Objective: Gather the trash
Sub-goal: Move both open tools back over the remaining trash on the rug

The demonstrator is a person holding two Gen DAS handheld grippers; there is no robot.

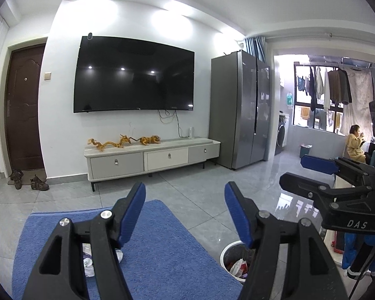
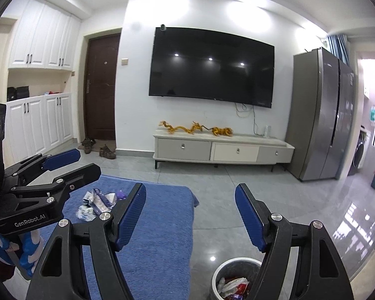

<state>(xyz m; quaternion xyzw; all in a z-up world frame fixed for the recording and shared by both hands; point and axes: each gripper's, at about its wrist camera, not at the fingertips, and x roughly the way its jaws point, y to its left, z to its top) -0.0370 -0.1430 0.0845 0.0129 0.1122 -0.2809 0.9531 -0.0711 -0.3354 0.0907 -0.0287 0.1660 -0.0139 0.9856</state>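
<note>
Left gripper [image 1: 185,210]: jaws stand wide, nothing between the blue pads; raised, looking out level across the room.
Right gripper [image 2: 190,212]: also wide and empty (seen side-on in the left wrist view, pads apart, nothing in them).
Trash pile [image 2: 100,201]: crumpled wrappers and white scraps on the blue mat [image 2: 157,237], below and to the left of the right gripper, just beneath the left gripper's near finger.
Bin [image 2: 237,266]: white-rimmed, on the floor below the right gripper's right finger, just off the mat's edge; wrappers already inside.
Progress, my reading: some trash is binned, the pile is not yet collected.
Risk 1: both grippers hover well above the pile; a descent from here is blind on the left side, since that gripper's own finger hides most of the scraps. A close could miss or pinch the mat.
Risk 2: wrappers are light and loosely heaped; a grip on one could drag or scatter the others.
Risk 3: the two grippers are near each other; converging on the same pile could knock them together.
Risk 4: the bin is light-looking; a bump from the right gripper could tip it.
Orientation: the pile sprawls, with no clear single heading; its long axis runs roughly from near-left to far-right in the right wrist view. Single pieces too crumpled to tell.
</note>
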